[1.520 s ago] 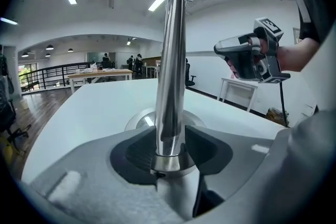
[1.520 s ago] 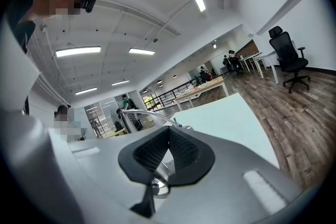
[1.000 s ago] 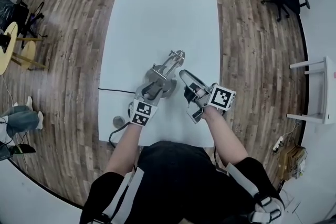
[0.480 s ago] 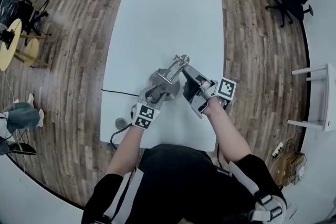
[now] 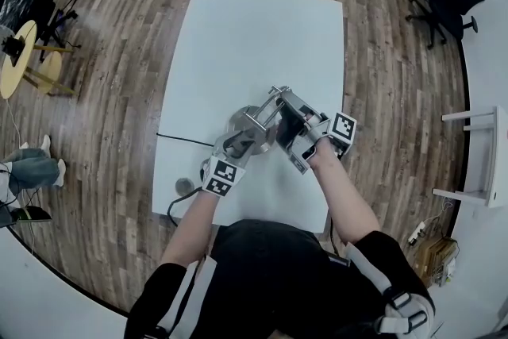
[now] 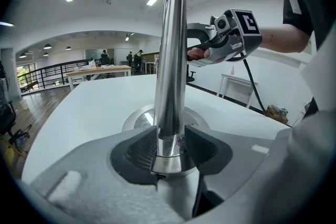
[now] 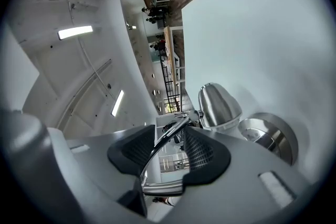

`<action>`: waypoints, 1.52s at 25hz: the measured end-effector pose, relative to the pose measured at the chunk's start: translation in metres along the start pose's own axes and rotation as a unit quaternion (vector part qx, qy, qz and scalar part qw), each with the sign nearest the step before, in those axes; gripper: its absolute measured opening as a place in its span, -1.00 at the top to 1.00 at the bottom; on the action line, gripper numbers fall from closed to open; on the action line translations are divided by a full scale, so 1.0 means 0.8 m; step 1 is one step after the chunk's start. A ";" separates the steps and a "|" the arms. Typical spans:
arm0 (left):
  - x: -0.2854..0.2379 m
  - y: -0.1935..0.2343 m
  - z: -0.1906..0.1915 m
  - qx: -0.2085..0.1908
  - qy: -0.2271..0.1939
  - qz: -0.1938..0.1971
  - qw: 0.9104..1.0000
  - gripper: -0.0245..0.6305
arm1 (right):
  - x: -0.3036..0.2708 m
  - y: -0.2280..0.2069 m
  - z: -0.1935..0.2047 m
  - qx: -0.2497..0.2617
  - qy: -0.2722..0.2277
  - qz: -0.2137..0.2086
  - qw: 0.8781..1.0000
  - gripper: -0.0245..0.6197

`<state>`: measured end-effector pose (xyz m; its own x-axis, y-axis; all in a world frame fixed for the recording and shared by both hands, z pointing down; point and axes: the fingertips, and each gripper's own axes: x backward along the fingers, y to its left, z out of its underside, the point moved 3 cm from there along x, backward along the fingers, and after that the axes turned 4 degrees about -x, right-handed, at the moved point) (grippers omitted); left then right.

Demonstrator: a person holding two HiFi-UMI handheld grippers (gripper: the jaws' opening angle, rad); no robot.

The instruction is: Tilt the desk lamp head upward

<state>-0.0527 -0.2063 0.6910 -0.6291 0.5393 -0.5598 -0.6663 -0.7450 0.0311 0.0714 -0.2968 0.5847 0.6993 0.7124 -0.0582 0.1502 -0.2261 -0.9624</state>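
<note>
1. Since a second ago, our right gripper (image 5: 284,125) has come in from the near right of the white rectangular table (image 5: 254,28) to the top of the chrome desk lamp (image 5: 266,109), rolling as it went. Our left gripper (image 5: 244,142) and the lamp have not shifted.
2. Left gripper: jaws are clamped low on the polished upright chrome pole (image 6: 170,60), just above the round metal base (image 6: 137,118). That's our anchor.
3. Right gripper: jaws have just been opening and now stand apart. A thin curved chrome rod (image 7: 164,135) runs between the pads. We see a clear gap on the right pad's side, so there is no squeeze on it.
4. Lamp position: it sits in the near half of the table, roughly mid-width, with the base flat and the pole upright. The dome-shaped chrome lamp head (image 7: 218,105) shows just beyond the right jaws, left of the base in the right gripper view.
5. Progress, our read: approach and bracing are done, but the tilt itself has not started. We cannot tell for sure which way the head points now.
6. Left to do: close the right jaws on the rod or head, swing the head up while the left holds the pole, then let go.
</note>
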 end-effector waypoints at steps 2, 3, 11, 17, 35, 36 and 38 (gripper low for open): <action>0.001 0.001 -0.001 0.002 -0.001 0.001 1.000 0.40 | -0.004 -0.001 -0.001 -0.011 -0.001 0.000 1.000 0.38; 0.002 0.001 -0.001 0.002 -0.001 0.002 1.000 0.41 | -0.005 -0.001 -0.001 -0.018 -0.001 0.000 1.000 0.38; 0.000 -0.001 0.000 0.004 0.001 0.005 1.000 0.41 | -0.011 0.002 0.000 0.003 0.005 0.008 1.000 0.41; 0.001 0.001 0.003 0.008 0.009 0.006 1.000 0.53 | -0.011 0.020 -0.003 0.063 0.006 0.004 0.998 0.42; 0.000 0.003 0.007 0.000 0.014 0.005 1.000 0.53 | -0.015 0.082 -0.002 0.252 0.007 0.005 0.968 0.45; 0.001 0.003 0.006 -0.001 0.015 0.005 1.000 0.53 | -0.015 0.085 -0.002 0.261 0.007 0.005 0.965 0.45; 0.000 0.004 0.005 -0.004 0.017 0.005 1.000 0.53 | -0.015 0.090 -0.001 0.276 0.006 0.004 0.961 0.46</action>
<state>-0.0568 -0.2069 0.6946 -0.6214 0.5193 -0.5867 -0.6572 -0.7532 0.0293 0.0744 -0.3224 0.5166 0.7079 0.7031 -0.0672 -0.2465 0.1568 -0.9564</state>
